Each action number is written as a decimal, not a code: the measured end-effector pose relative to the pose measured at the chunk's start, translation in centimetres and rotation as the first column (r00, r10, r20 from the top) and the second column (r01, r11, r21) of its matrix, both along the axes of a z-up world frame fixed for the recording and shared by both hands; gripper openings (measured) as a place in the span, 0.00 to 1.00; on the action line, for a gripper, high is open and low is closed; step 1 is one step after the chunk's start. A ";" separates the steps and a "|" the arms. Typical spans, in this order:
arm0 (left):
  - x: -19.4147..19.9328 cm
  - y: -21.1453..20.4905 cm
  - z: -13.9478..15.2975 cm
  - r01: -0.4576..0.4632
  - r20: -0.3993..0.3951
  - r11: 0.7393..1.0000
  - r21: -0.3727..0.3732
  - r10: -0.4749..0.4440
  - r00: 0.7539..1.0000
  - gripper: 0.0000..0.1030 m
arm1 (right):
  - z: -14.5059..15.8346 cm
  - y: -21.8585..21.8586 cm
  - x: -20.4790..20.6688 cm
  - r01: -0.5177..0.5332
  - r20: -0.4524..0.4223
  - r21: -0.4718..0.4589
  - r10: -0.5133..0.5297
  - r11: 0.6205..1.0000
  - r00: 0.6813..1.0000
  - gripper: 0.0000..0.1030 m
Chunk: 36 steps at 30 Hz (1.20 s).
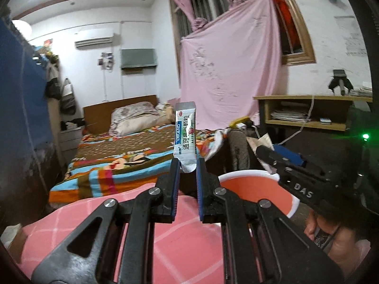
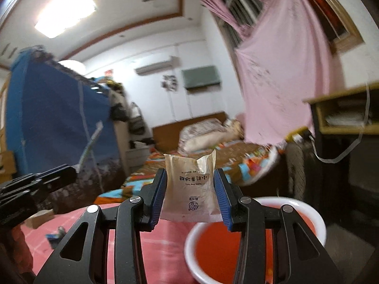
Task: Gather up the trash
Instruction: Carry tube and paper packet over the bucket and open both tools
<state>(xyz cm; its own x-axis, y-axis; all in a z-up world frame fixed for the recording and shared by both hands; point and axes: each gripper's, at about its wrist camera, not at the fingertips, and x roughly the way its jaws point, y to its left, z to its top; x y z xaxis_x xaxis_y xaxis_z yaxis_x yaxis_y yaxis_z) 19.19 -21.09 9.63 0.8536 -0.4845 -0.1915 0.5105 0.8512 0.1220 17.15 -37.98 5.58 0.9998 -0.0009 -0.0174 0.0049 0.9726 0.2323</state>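
My left gripper (image 1: 186, 165) is shut on a white and blue stick sachet (image 1: 185, 132) that stands upright between its fingers. It hangs above the pink checked cloth (image 1: 184, 241), just left of an orange basin with a white rim (image 1: 251, 184). My right gripper (image 2: 190, 177) is shut on a crumpled beige packet (image 2: 190, 189) and holds it over the near left rim of the same basin (image 2: 305, 209). The right gripper shows at the right of the left wrist view (image 1: 298, 172), over the basin. The left gripper shows at the left edge of the right wrist view (image 2: 30, 187).
A small blue wrapper (image 2: 55, 235) lies on the pink cloth (image 2: 165, 248). Beyond are a bed with a striped blanket (image 1: 113, 163), a wooden desk (image 1: 312, 108), a blue wardrobe cover (image 2: 59, 123) and a pink sheet over the window (image 1: 227, 71).
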 end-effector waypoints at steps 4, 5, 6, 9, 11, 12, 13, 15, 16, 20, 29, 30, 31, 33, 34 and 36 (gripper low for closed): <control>0.8 -2.6 -0.7 0.064 -0.068 0.998 0.020 -0.063 0.996 0.00 | -0.9 -2.4 0.4 0.056 -0.066 0.056 -0.052 0.997 0.996 0.39; 1.2 -3.2 -0.9 0.077 -0.090 0.997 0.026 -0.074 0.993 0.00 | -1.1 -2.9 0.6 0.067 -0.088 0.066 -0.061 0.996 0.994 0.39; 1.8 -3.8 -1.2 0.097 -0.128 0.995 0.032 -0.092 0.988 0.00 | -1.4 -3.4 0.9 0.080 -0.115 0.078 -0.071 0.994 0.991 0.39; 3.2 -5.4 -2.1 0.135 -0.231 0.990 0.038 -0.122 0.965 0.00 | -2.5 -4.9 1.6 0.105 -0.190 0.126 -0.080 0.986 0.979 0.39; 3.9 -6.3 -2.8 0.146 -0.284 0.989 0.037 -0.130 0.950 0.00 | -3.2 -5.6 1.6 0.115 -0.224 0.155 -0.078 0.981 0.972 0.40; 4.3 -6.7 -3.1 0.148 -0.311 0.988 0.031 -0.131 0.941 0.00 | -3.5 -5.9 1.6 0.119 -0.236 0.170 -0.077 0.978 0.969 0.40; 4.6 -6.9 -3.4 0.150 -0.336 0.988 0.025 -0.133 0.933 0.00 | -3.8 -6.3 1.8 0.122 -0.252 0.189 -0.072 0.974 0.965 0.40; 5.4 -7.3 -3.7 0.149 -0.381 0.989 0.008 -0.135 0.915 0.00 | -4.0 -6.7 1.8 0.127 -0.269 0.205 -0.068 0.971 0.961 0.40; 5.6 -7.6 -4.0 0.149 -0.397 0.989 0.003 -0.135 0.908 0.00 | -4.2 -6.9 1.8 0.130 -0.279 0.209 -0.068 0.969 0.958 0.40; 6.3 -8.3 -4.7 0.138 -0.455 0.990 -0.008 -0.126 0.882 0.00 | -4.5 -7.1 1.8 0.138 -0.309 0.213 -0.068 0.967 0.949 0.40; 7.9 -8.8 -5.9 0.108 -0.565 0.994 -0.026 -0.104 0.818 0.00 | -4.7 -7.1 1.7 0.147 -0.332 0.220 -0.068 0.964 0.941 0.48; 8.0 -8.7 -6.0 0.104 -0.575 0.994 -0.028 -0.101 0.812 0.00 | -4.8 -7.1 1.6 0.149 -0.332 0.220 -0.069 0.964 0.941 0.48; 8.1 -8.6 -6.1 0.099 -0.580 0.995 -0.029 -0.098 0.809 0.00 | -4.8 -7.1 1.5 0.149 -0.331 0.221 -0.069 0.964 0.941 0.48; 8.1 -8.5 -6.0 0.092 -0.580 0.995 -0.030 -0.093 0.809 0.01 | -4.8 -7.2 1.6 0.148 -0.330 0.221 -0.069 0.964 0.942 0.48; 8.1 -8.4 -6.0 0.088 -0.579 0.996 -0.031 -0.090 0.811 0.02 | -4.9 -7.2 1.5 0.149 -0.330 0.221 -0.070 0.964 0.942 0.48; 8.0 -8.2 -5.9 0.078 -0.577 0.996 -0.035 -0.084 0.813 0.03 | -4.9 -7.3 1.5 0.148 -0.331 0.221 -0.069 0.964 0.941 0.48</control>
<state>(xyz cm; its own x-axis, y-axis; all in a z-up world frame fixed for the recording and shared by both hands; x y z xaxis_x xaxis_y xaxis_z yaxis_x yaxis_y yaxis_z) 27.20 -29.27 3.78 0.5453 -0.5511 -0.6316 0.5514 0.8034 -0.2248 18.67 -45.25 0.68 0.9357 -0.0650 -0.3468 0.2191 0.8775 0.4266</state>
